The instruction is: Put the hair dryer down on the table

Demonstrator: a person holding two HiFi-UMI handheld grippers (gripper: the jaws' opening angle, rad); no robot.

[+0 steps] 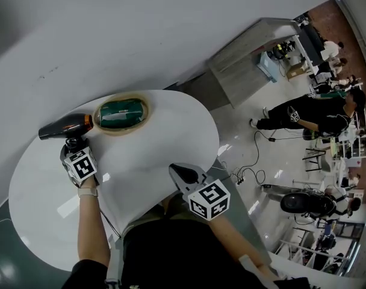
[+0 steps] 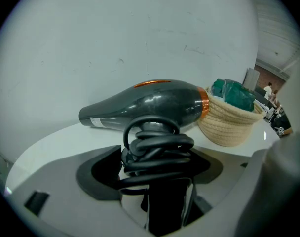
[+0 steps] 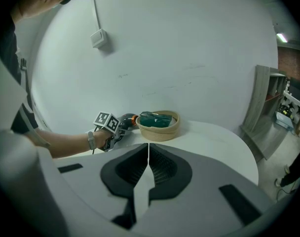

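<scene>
The dark grey hair dryer (image 1: 65, 127) with an orange ring points left over the far left part of the round white table (image 1: 153, 155). My left gripper (image 1: 74, 144) is shut on its handle, where the black cord (image 2: 157, 149) is coiled. In the left gripper view the barrel (image 2: 150, 105) lies level above the jaws, close to the tabletop; whether it touches I cannot tell. My right gripper (image 1: 186, 174) hovers at the table's near edge, shut (image 3: 148, 149) with nothing between its jaws.
A woven basket (image 1: 121, 114) holding a green packet (image 2: 234, 94) stands just right of the dryer, almost touching it. A white wall runs behind the table. Cables lie on the floor (image 1: 249, 173) to the right, with people (image 1: 309, 116) and desks beyond.
</scene>
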